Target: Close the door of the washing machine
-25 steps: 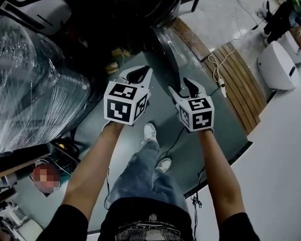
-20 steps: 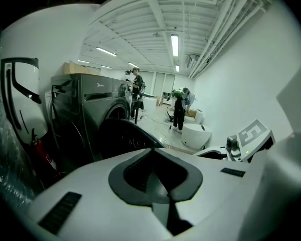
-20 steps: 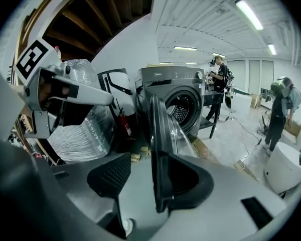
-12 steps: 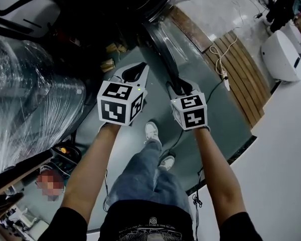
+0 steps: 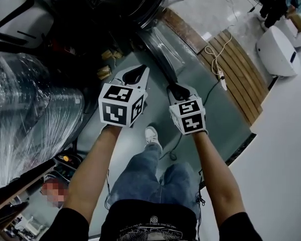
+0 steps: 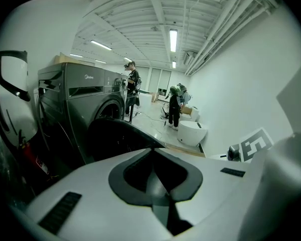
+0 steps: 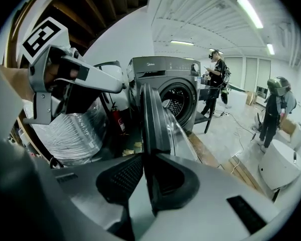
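Dull green flooring [image 5: 226,119] spreads under the person's shoes. Nearest, the left tongs [image 5: 135,73] are pinched together with nothing in them, and hang just left of the open washing machine door [image 5: 163,46]. The right tongs [image 5: 179,90] have just been closing and clamp that door's rim, which stands edge-on between the pads. Beyond it sits the grey washing machine [image 7: 176,87], its drum mouth uncovered. A plastic-wrapped bulk [image 5: 30,109] lies to its left, and a standing person [image 7: 216,79] shows far down the hall.
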Demonstrator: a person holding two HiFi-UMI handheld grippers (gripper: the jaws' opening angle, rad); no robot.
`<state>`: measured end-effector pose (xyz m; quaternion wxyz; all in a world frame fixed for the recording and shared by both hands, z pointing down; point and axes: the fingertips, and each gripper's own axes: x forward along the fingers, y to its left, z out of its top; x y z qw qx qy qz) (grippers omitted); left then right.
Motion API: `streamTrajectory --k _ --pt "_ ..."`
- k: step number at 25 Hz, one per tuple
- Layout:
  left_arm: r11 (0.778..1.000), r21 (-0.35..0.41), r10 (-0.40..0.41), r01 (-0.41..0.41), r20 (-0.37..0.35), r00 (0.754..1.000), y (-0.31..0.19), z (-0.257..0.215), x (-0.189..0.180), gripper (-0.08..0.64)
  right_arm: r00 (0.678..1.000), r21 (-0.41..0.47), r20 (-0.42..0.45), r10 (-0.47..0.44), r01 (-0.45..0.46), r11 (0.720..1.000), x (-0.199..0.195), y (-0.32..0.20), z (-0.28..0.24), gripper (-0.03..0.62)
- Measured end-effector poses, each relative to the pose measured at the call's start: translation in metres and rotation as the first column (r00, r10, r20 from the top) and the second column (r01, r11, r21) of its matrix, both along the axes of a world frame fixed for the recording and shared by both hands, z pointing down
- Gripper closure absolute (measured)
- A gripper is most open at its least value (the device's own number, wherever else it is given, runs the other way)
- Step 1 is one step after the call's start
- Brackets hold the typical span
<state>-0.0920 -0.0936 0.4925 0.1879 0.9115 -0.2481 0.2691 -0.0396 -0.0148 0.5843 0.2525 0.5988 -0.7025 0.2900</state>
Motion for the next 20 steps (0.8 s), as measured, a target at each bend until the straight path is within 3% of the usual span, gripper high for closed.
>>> streamTrajectory --k 12,20 --pt "0.999 0.006 0.036 -0.036 -0.033 0.999 -0.005 -0.006 0.052 0.526 0.996 -0.025 -0.072 -0.054 0.052 0.998 0.062 -0.011 0.003 0.509" --pt "0.999 0.012 -0.037 0.038 -0.029 0.999 -0.021 -0.004 0.090 0.526 0.986 -0.009 -0.084 -0.142 0.141 0.990 0.112 -0.030 0.003 0.505"
